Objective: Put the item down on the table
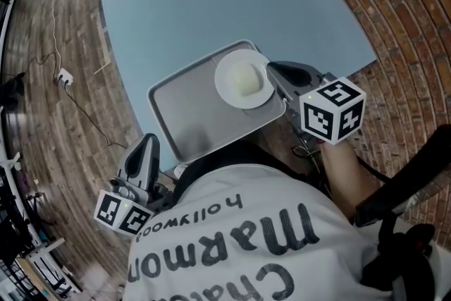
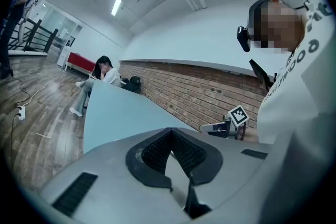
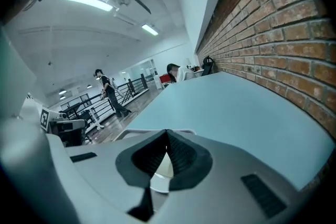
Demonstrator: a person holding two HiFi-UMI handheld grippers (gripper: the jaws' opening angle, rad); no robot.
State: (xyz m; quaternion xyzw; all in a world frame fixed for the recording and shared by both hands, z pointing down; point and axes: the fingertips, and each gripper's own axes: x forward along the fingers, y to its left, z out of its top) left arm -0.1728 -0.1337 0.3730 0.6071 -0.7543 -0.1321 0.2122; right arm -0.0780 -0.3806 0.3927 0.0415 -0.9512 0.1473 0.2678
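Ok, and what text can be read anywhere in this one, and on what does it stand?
"hollywood": on the person's white shirt, upside down in the head view.
"Marmon": same shirt, larger letters.
"Cha": same shirt; the rest is cut off at the picture's edge.
Shirt letters in the left gripper view: too partial to read.
Right marker cube and left marker cube: square patterns only, no words.

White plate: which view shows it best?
Head view: the whole white plate shows from above, over the tray's far right corner, with the right tool's tip at its rim. The right gripper view catches only a sliver of it below its shut jaws. The left gripper view doesn't show it.
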